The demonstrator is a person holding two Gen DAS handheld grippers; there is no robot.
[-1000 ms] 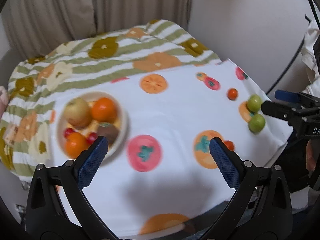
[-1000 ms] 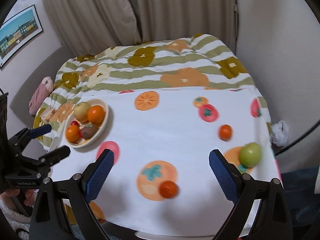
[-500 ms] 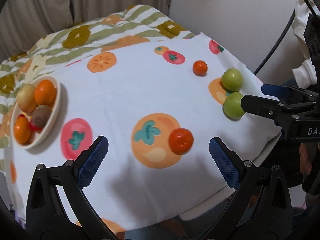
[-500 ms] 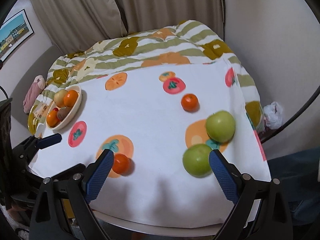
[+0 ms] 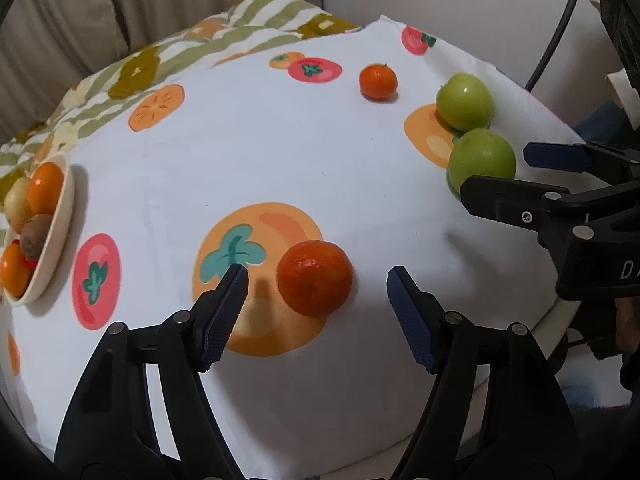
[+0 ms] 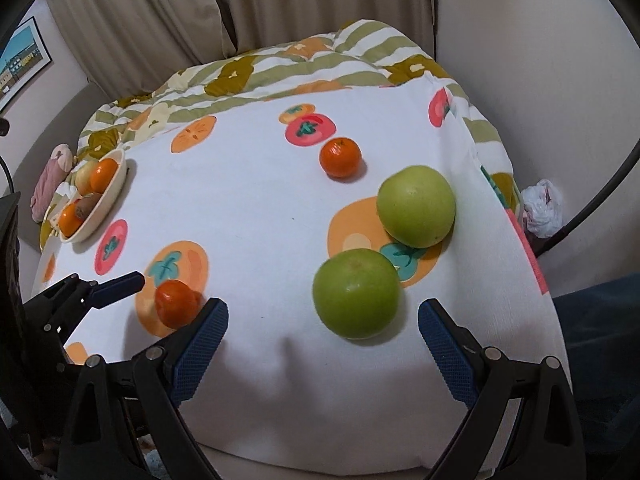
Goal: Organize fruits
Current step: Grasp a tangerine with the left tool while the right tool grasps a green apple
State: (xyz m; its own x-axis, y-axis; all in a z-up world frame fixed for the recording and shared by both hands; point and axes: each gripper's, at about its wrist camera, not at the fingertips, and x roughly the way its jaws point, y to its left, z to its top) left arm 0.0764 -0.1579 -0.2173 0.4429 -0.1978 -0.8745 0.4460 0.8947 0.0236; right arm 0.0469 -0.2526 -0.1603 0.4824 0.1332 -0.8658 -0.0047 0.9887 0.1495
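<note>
- Orange is what matters in the left wrist view: a mandarin (image 5: 315, 277) lies on the cloth-covered counter (image 5: 260, 160), straight ahead of our left hand-held gripper (image 5: 316, 300) and between its fingertips. The jaws are closing with the fruit between them, and the pads are not yet touching it.
- Round as it is, the mandarin has no long axis to line up with; we judge the left hand far nearer to it than the right.
- Counting here: two loose mandarins, the second (image 5: 378, 81) far across the cloth, and two green apples (image 5: 464, 100), touching, at the right edge. The bowl (image 5: 56, 236) at the left holds about five fruits, though we cannot tell exactly.
- Right wrist view: our right hand-held gripper (image 6: 322, 330) stands wide open and empty, with the nearer apple (image 6: 356, 294) just ahead, centred between its fingertips and clear of both pads.
- Same count here: two apples, the other (image 6: 416, 206) just behind, and two mandarins, near (image 6: 176, 308) and far (image 6: 340, 157). The bowl (image 6: 102, 206) sits far left.
</note>
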